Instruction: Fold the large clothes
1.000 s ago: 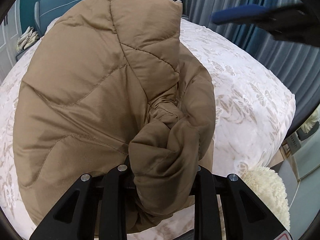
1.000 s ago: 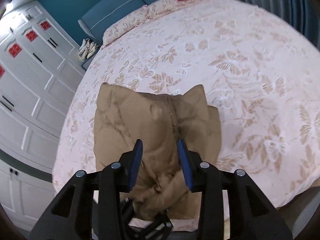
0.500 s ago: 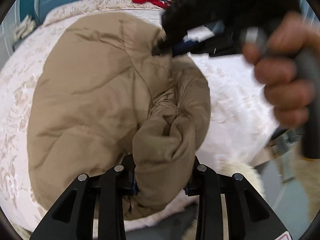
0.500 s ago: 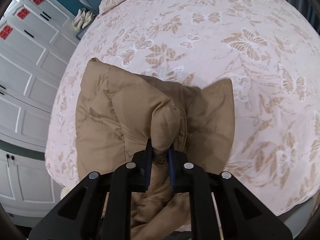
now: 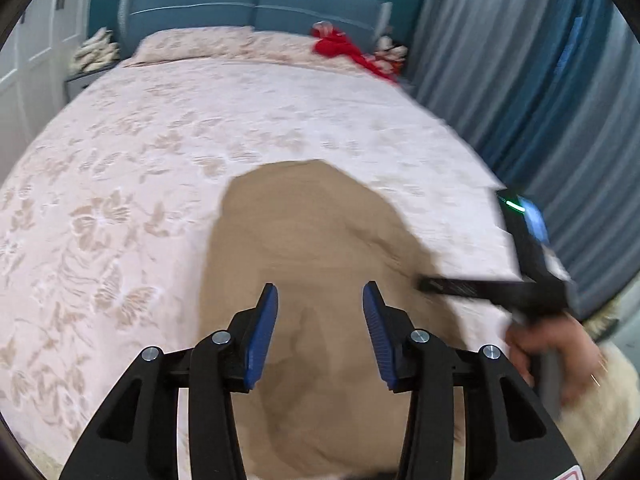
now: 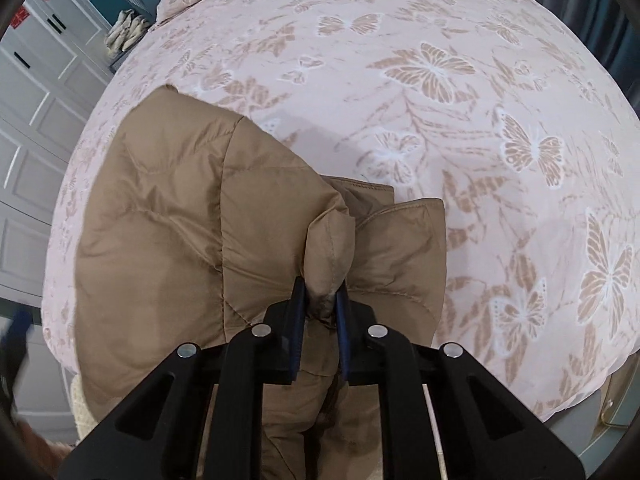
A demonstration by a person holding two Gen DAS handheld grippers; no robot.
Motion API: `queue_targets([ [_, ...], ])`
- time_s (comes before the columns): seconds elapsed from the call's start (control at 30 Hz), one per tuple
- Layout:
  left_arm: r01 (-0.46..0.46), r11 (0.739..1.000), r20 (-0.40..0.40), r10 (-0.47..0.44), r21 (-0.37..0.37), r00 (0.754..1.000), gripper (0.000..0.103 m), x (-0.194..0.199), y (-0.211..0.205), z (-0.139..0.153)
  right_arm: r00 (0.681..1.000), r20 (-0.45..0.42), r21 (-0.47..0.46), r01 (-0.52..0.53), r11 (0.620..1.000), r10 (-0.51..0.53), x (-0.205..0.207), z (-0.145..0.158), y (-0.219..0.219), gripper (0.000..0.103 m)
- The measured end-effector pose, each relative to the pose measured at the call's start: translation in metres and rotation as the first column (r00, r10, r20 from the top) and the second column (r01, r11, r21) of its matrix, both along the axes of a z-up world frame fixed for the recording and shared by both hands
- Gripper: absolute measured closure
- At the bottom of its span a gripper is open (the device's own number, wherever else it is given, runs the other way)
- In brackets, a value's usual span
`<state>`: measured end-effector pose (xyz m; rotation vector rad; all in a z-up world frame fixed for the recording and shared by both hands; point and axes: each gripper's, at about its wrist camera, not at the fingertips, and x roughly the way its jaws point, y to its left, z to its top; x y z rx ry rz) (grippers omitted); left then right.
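Bedroom: teal headboard (image 5: 256,8) at the far end, blue-grey curtains (image 5: 520,80) along the right, white wardrobe doors (image 6: 36,92) on the left. The bed (image 5: 240,112) carried a pale butterfly-print cover; a red garment (image 5: 344,50) lay by the far pillows.

The tan quilted puffer jacket (image 6: 168,220) sat bunched at the near edge of the bed, partly folded.

The left gripper (image 5: 320,320) hovered just above the jacket, blue pads spread wide, nothing between them. The right gripper (image 6: 320,312) was pinched narrow on a padded fold near the jacket's right side; it showed in the left view as a blurred black bar, the hand (image 5: 556,352) behind it.

Judgement: the step was laying one panel over the body. To do it well, keep the right pinch firm, carry the fold low and flat, and let the free gripper press the puffy bulk down so it does not spring back. Slippery shell; grip seams, not loose fabric.
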<state>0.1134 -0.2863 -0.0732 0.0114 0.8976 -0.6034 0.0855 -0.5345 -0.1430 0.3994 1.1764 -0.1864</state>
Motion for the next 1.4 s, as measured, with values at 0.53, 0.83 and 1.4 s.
queue_targets([
  [0.53, -0.077, 0.983, 0.019, 0.075, 0.168, 0.997, 0.044, 0.039, -0.048, -0.066, 0.999, -0.008, 0.015, 0.045, 0.999, -0.045, 0.01, -0.044, 0.004, 0.086],
  [0.83, -0.09, 0.975, 0.078, 0.075, 0.204, 0.994, 0.033, 0.039, -0.056, -0.091, 0.999, 0.002, 0.026, 0.054, 0.998, -0.055, 0.017, -0.058, 0.005, 0.084],
  [1.4, -0.109, 0.971, 0.122, 0.084, 0.214, 0.989, 0.022, 0.044, -0.065, -0.114, 0.997, 0.028, -0.013, 0.067, 0.998, -0.066, 0.028, -0.071, 0.008, 0.084],
])
